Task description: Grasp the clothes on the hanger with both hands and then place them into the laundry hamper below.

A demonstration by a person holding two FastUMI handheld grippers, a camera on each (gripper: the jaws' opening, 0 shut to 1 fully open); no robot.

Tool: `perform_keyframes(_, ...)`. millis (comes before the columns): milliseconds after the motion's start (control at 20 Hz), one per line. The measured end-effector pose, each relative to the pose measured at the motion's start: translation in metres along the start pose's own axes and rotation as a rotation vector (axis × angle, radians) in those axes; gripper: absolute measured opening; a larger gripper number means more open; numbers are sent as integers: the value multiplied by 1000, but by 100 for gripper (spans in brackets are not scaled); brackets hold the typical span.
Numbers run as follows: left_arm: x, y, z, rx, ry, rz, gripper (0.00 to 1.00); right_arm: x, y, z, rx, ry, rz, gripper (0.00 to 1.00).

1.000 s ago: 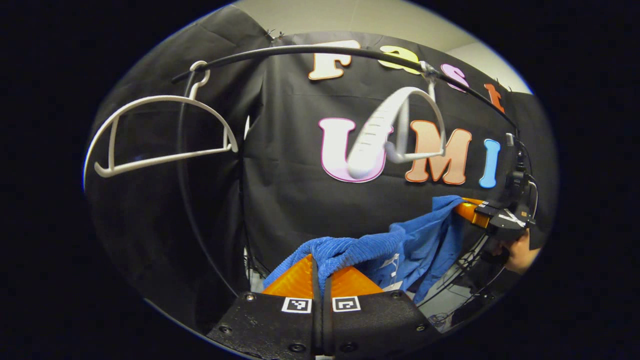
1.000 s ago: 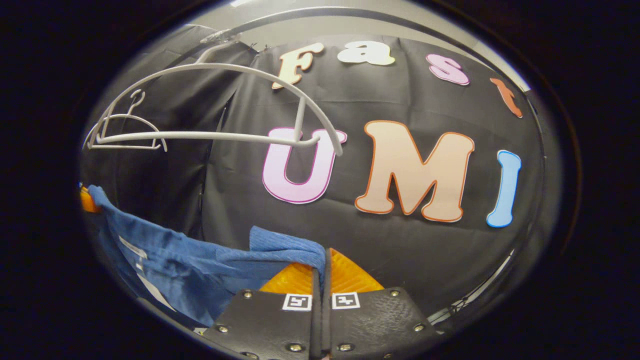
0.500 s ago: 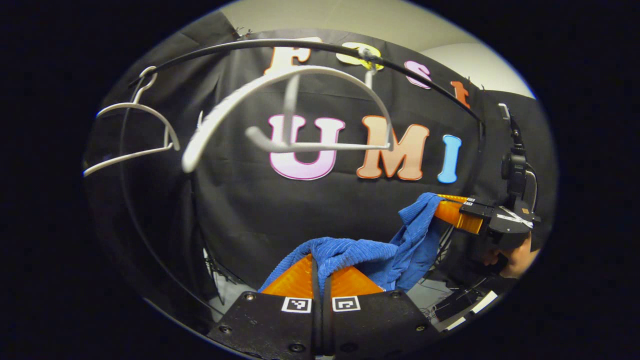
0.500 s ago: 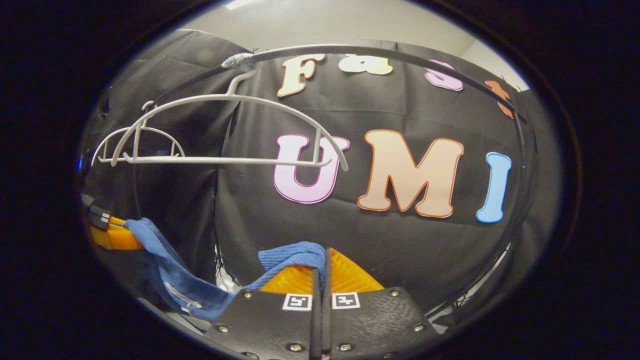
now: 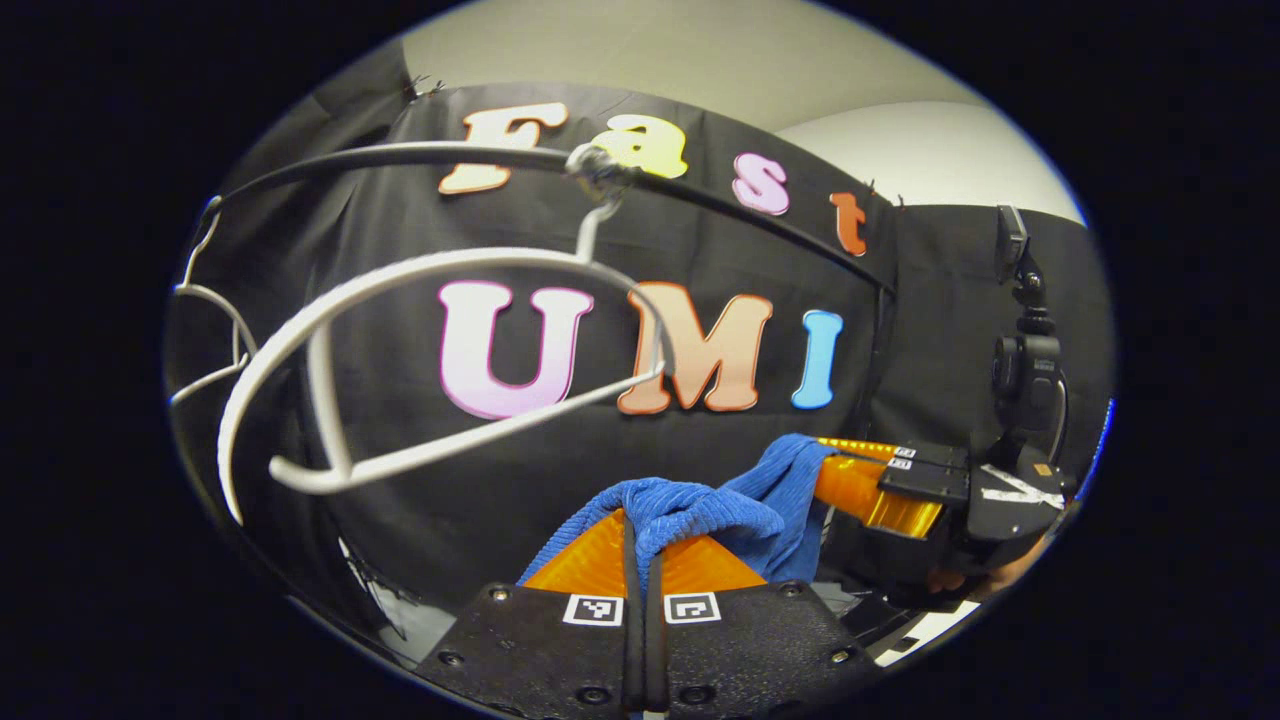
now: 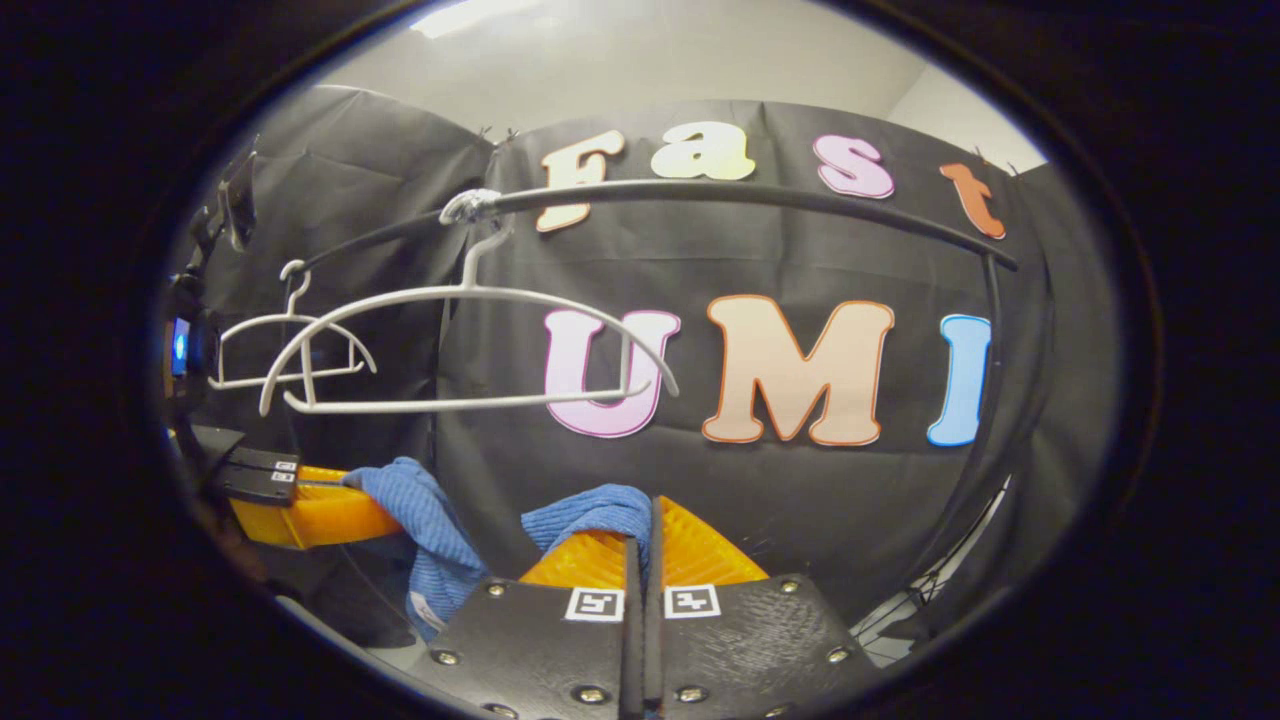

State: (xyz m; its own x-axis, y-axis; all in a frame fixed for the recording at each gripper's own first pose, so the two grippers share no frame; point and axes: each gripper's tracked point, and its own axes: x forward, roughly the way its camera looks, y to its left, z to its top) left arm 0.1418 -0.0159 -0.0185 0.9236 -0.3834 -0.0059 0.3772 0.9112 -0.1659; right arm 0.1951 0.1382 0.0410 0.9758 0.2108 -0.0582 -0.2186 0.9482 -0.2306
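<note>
The blue garment [image 5: 700, 505] hangs bunched between the left gripper [image 5: 640, 545] and right gripper [image 6: 640, 540], below the bare hanger [image 6: 470, 350]; both jaws are closed on its cloth. With the hamper unseen, a blind drop could miss.

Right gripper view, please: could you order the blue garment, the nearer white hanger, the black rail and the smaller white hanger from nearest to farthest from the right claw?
1. Blue garment, pinched in the right claw.
2. Nearer white hanger, above and left.
3. Black rail, overhead, carrying both hangers; too close to call against that hanger.
4. Smaller white hanger, far left.
</note>
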Motion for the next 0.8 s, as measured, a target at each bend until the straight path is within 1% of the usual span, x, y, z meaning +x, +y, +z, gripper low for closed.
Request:
perform_keyframes(150, 14, -5, 21, -10, -43, -10, 0, -2, -9, 18, 48, -19, -27, 1)
perform_keyframes(300, 21, -13, 32, -16, -63, -17, 1, -2, -17, 28, 81, -27, -47, 1)
perform_keyframes(450, 30, -19, 38, -46, -76, -17, 2, -5, -25, 33, 102, -30, -68, 1)
perform_keyframes(600, 40, -14, 36, -32, -85, 27, 1, 4, -34, 27, 82, -23, -93, 1)
perform_keyframes(800, 58, -11, 18, -86, -75, 61, 2, 19, -39, 0, 68, 44, -100, 1)
